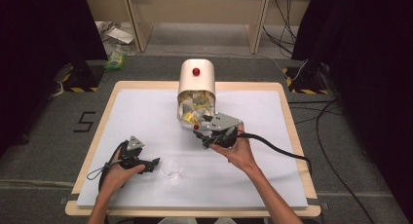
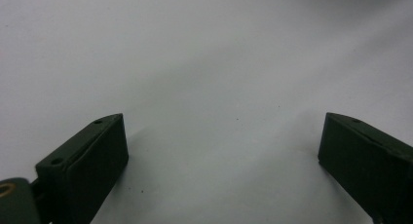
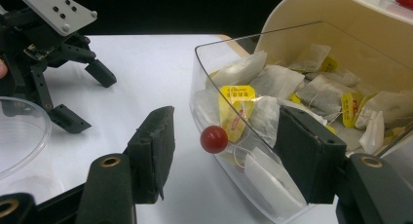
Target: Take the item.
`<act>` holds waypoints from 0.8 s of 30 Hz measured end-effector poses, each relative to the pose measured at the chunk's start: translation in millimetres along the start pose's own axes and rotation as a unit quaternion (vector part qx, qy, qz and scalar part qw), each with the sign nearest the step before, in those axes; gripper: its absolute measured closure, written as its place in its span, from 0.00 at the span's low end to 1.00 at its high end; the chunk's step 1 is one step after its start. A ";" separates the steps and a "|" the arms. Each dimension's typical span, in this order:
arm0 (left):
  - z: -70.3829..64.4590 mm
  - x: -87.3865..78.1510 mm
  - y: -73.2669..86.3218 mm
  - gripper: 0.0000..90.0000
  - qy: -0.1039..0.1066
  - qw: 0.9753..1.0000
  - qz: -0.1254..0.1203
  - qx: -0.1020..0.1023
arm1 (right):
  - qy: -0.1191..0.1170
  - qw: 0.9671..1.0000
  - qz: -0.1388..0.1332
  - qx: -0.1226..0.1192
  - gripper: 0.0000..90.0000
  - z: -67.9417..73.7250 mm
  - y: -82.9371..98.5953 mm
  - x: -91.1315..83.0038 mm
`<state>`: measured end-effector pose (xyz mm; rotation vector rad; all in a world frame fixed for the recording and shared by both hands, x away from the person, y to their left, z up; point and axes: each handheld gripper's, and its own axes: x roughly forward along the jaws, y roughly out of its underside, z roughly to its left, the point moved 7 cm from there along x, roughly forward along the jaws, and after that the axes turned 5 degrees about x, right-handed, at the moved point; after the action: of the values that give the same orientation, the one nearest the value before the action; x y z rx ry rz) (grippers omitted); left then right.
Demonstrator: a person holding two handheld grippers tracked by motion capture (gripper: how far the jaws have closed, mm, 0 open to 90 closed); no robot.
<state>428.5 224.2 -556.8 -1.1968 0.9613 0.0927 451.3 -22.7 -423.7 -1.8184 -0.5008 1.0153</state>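
1. Cream-coloured plastic forms the tea bag dispenser [image 1: 196, 83], which stands at the far middle of the tabletop [image 1: 146, 112]; its clear drawer [image 3: 229, 53] is tipped open toward me and heaped with tea bags [image 3: 272, 83], white sachets with yellow tags.
2. I see a small red knob [image 3: 214, 139] on the drawer's clear front, and a second red button [image 1: 196, 71] on the cream hood above.
3. My right gripper [image 1: 214, 131] sits right at the drawer's front. Its fingers [image 3: 155, 148] are spread apart, one on each side of the red knob, not touching it; the far finger lies against the clear wall.
4. My left gripper [image 1: 146, 161] rests low at the near left, fingers [image 2: 90, 160] released and wide, with bare white tabletop between them.
5. A clear plastic bowl [image 1: 171, 166] sits just beside the left gripper's fingertips, toward the right; it looks empty.
6. Nothing lies between the bowl and the drawer.
7. Beyond the tabletop, cables [image 1: 331, 151] trail over the grey floor [image 1: 48, 151], and a "5" mark [image 1: 84, 121] is taped at the left.
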 end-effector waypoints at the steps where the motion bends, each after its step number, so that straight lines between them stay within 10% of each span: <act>1: 0.0 -0.1 0.0 0.04 0.000 1.000 0.000 0.000 | 0.001 1.000 0.000 -0.002 0.46 0.1 0.1 -0.3; 17: 0.0 0.0 0.0 0.04 0.000 1.000 0.000 0.000 | -0.015 1.000 -0.014 0.021 0.50 -0.2 -6.0 -5.2; 24: 0.0 0.1 0.0 0.04 0.000 1.000 0.000 0.000 | 0.004 0.998 -0.038 0.043 0.53 -23.3 -20.8 -10.0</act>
<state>428.5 224.1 -556.8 -1.1972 0.9607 0.0928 466.5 -32.9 -396.4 -1.7150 -0.5097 0.9630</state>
